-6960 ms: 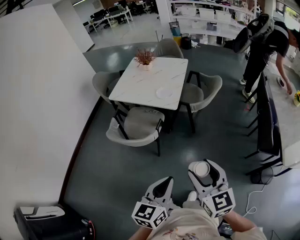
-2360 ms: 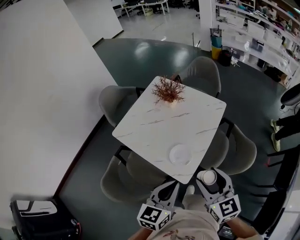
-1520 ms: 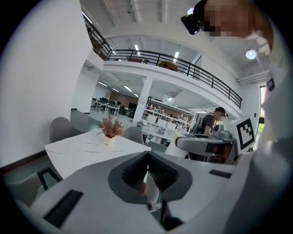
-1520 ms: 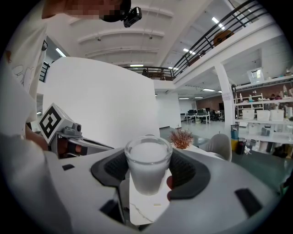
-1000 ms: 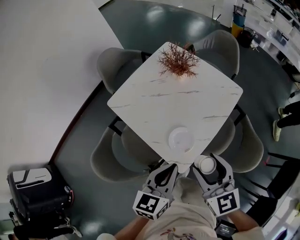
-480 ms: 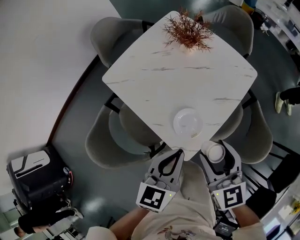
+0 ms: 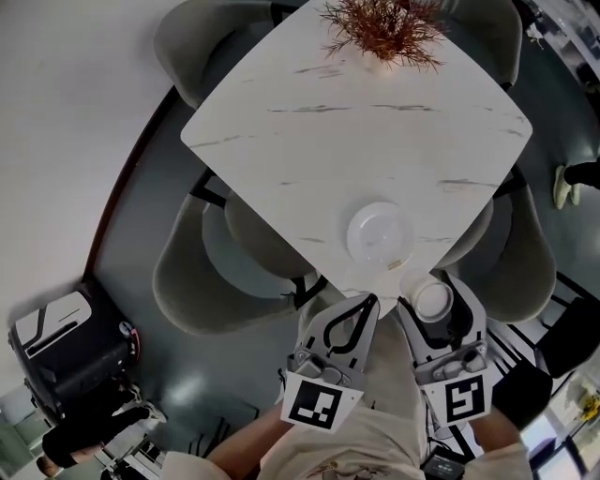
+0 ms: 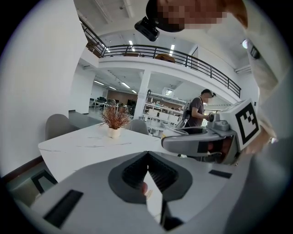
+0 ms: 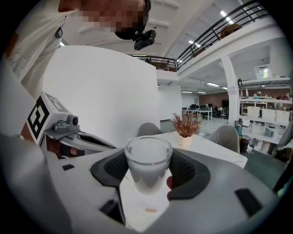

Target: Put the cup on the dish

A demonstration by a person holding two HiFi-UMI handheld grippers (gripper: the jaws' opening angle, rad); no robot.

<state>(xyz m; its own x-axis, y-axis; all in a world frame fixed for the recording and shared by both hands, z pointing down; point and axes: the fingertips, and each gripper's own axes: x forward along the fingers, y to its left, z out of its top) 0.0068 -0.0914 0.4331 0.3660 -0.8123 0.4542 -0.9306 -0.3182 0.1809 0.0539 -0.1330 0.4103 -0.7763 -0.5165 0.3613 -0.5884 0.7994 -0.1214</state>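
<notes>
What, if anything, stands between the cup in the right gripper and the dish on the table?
Nothing visible does. The right gripper holds the cup by the near corner of the table, and the empty dish lies just ahead on bare marble. The dried plant stands far off at the opposite corner.

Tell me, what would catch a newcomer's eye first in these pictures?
A clear cup sits clamped in the right gripper, low in the head view, just off the near corner of a white marble table. An empty white dish lies near that corner, and a reddish dried plant stands at the far corner. The left gripper is shut and empty beside the right one.
</notes>
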